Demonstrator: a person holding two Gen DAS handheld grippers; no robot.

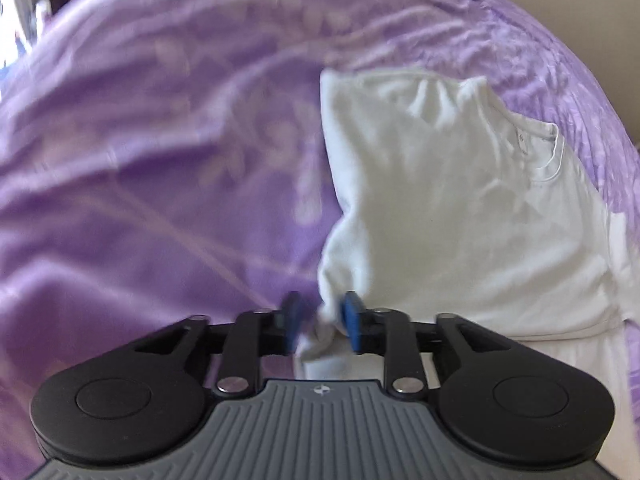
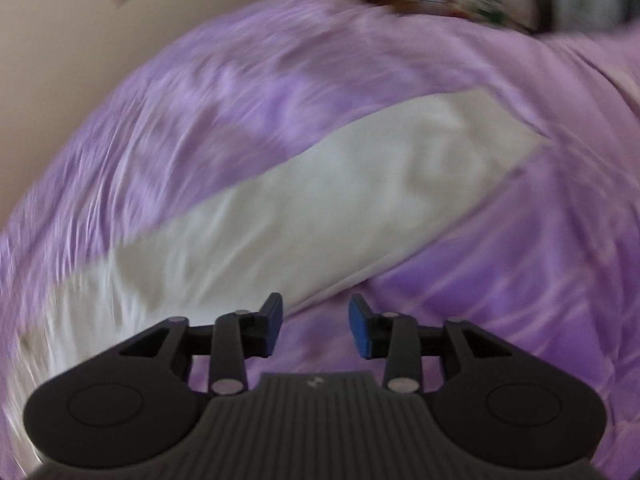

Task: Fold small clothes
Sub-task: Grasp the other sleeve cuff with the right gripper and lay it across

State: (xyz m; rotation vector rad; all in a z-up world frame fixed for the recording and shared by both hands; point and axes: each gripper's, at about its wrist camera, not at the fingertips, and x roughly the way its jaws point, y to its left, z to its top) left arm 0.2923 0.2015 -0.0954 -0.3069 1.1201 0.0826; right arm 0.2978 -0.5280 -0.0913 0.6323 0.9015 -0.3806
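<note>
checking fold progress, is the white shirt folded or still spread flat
Partly folded: the white shirt lies as a narrow strip on the purple bedspread, one side turned over the body, collar showing at the end. Not yet a compact fold.

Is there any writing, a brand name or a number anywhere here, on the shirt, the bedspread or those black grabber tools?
No readable words or numbers.
White T-shirt: a small neck tag, too small to read.
Left gripper: a small white emblem on its grey body, a symbol, no letters.
Right gripper: the same kind of emblem, blurred.
Purple bedspread: only a pale pattern.
</note>
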